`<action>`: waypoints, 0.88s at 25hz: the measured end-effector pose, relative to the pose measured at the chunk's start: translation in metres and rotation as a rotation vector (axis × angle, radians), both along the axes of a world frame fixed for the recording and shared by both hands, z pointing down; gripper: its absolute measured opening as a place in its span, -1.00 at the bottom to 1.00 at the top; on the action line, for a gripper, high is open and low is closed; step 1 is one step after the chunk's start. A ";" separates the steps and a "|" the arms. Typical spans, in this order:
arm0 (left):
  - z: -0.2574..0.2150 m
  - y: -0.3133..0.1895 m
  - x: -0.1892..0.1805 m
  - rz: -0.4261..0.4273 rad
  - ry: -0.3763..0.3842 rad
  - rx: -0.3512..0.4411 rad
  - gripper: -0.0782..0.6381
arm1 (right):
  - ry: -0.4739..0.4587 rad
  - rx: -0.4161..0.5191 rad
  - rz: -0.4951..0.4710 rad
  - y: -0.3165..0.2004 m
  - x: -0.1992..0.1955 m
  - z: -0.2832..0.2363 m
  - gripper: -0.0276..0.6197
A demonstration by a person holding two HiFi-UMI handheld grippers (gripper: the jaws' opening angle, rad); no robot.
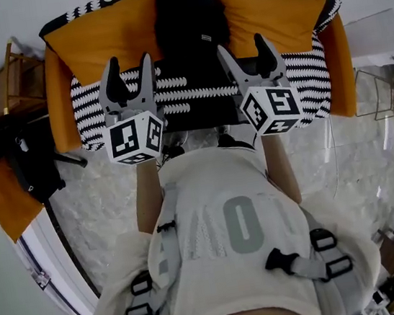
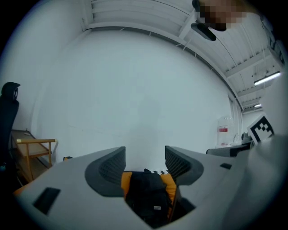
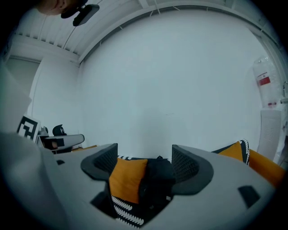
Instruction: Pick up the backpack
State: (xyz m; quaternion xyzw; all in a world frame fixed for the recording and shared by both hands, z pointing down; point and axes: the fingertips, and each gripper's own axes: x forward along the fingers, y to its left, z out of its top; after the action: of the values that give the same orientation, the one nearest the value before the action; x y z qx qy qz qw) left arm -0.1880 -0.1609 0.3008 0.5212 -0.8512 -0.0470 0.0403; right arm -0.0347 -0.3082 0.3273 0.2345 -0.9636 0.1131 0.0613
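Note:
A black backpack point(image 1: 189, 27) stands upright in the middle of a sofa point(image 1: 295, 77) with a black-and-white patterned seat, between two orange cushions point(image 1: 103, 35) point(image 1: 270, 8). My left gripper point(image 1: 127, 62) hovers open in front of the seat, left of the backpack. My right gripper point(image 1: 243, 46) is open on the other side. Nothing sits between either pair of jaws. In the left gripper view the backpack point(image 2: 146, 195) shows some way off beyond the open left gripper point(image 2: 145, 162). In the right gripper view the backpack point(image 3: 157, 179) stands beside an orange cushion point(image 3: 128, 179), beyond the open right gripper point(image 3: 145, 162).
A wooden chair point(image 1: 16, 84) stands at the left of the sofa, with a dark bag point(image 1: 34, 165) and an orange cushion point(image 1: 3, 198) on the floor below it. A wire rack point(image 1: 388, 93) stands at the right. The person's torso point(image 1: 233, 257) fills the lower head view.

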 end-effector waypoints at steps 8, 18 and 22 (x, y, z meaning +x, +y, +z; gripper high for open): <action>0.024 -0.027 -0.019 0.006 0.038 -0.040 -0.03 | 0.024 -0.040 -0.006 -0.039 -0.019 0.016 0.22; 0.117 -0.102 -0.062 0.059 0.065 -0.142 -0.03 | 0.137 -0.130 0.006 -0.096 -0.056 0.114 0.22; 0.189 -0.131 -0.079 0.065 0.101 -0.222 -0.03 | 0.181 -0.152 0.030 -0.131 -0.073 0.176 0.22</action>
State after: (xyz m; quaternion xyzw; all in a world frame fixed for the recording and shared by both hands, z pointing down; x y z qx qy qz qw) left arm -0.2673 -0.2923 0.4896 0.5376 -0.8308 0.0227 0.1424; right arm -0.1080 -0.4394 0.5034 0.2530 -0.9391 0.1650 0.1637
